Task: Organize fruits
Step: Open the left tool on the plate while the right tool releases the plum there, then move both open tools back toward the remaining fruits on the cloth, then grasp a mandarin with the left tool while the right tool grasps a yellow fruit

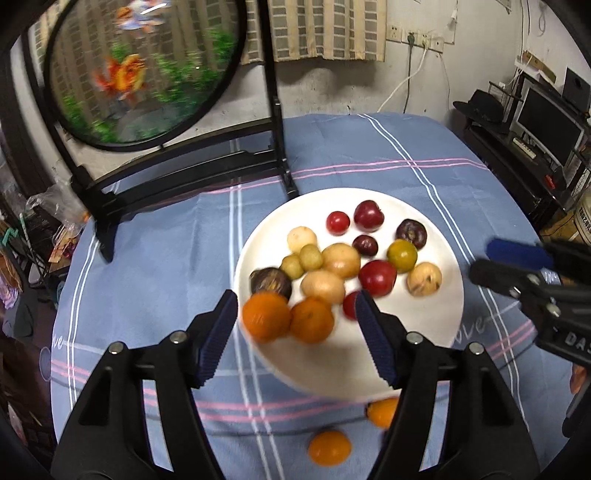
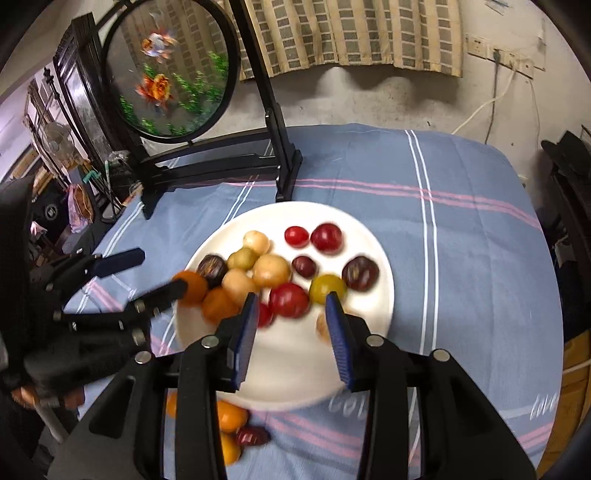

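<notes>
Left tool [image 1: 295,310] open above two oranges [image 1: 266,316] (blurred) on white plate [image 1: 448,310].

Upper left: round fish screen [image 1: 142,70] in black stand [image 1: 184,173], resting on blue striped cloth [image 1: 369,147]. Top centre: checked curtain [image 1: 325,29] against grey wall [image 1: 332,88]. Upper right: sockets [image 1: 417,38] with white cable [image 1: 402,83]. Right edge: monitor [image 1: 550,122], black hat [image 1: 480,105] on shelf.
</notes>
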Tool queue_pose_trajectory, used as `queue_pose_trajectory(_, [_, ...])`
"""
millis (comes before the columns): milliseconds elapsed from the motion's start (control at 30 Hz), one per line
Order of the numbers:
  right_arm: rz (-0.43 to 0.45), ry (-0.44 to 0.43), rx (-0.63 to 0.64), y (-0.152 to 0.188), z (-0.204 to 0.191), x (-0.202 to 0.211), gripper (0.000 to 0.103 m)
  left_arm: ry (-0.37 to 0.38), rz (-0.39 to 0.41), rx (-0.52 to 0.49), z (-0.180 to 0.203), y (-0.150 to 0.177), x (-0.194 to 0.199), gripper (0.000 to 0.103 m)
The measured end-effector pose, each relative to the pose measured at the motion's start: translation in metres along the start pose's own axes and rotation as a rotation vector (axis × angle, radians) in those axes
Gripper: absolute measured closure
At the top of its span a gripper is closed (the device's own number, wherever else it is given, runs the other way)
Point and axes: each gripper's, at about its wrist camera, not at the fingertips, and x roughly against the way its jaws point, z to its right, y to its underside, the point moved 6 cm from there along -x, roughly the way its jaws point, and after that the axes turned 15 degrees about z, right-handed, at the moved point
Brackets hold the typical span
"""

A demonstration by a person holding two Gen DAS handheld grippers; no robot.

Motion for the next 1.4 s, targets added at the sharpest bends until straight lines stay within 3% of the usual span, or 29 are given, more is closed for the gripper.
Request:
queue_pose_trajectory(33, [-0.004,-0.003,-0.004,0.009,-0.002,0.008,0.061,0.000,-0.002,0.012,-0.004,0.006,0.006,0.033])
queue_pose_trajectory(100, [-0.001,0.003,-0.002,0.035,-0.007,0.026,0.045,-0.006,-0.016,0.037,-0.015,0.024,0.020,0.033])
queue_pose_trajectory(133, [-0.004,0.000,-0.008,0.048,-0.010,0.033,0.043,-0.008,-0.026,0.045,-0.019,0.036,0.027,0.032])
queue_pose_trajectory(333, [-0.119,-0.003,0.016,0.132,-0.041,0.039,0.042,0.002,-0.139,0.087,-0.033,0.125,0.064,0.031])
queue_pose_trajectory(533, [-0.207,-0.001,0.033,0.158,-0.068,0.008,0.042,0.000,-0.217,0.099,-0.040,0.179,0.083,0.031])
queue_pose_trajectory(667, [-0.235,0.031,0.024,0.160,-0.071,-0.014,0.045,-0.009,-0.216,0.118,-0.046,0.183,0.087,0.031])
queue_pose_trajectory(700, [-0.248,0.030,0.026,0.162,-0.071,-0.018,0.058,-0.007,-0.212,0.118,-0.045,0.182,0.088,0.031])
queue_pose_trajectory(767, [-0.246,0.031,0.038,0.160,-0.071,-0.019,0.065,-0.006,-0.207,0.111,-0.043,0.178,0.087,0.031])
queue_pose_trajectory(933, [-0.220,-0.010,-0.010,0.158,-0.059,0.008,0.066,0.037,-0.183,0.079,-0.023,0.159,0.075,0.031])
queue_pose_trajectory(1100, [-0.205,0.014,-0.098,0.160,-0.031,0.030,0.066,0.070,-0.179,0.027,0.002,0.145,0.043,0.030])
queue_pose_trajectory(1400, [-0.217,0.007,-0.141,0.166,-0.024,0.033,0.066,0.087,-0.208,-0.032,0.021,0.138,0.001,0.031])
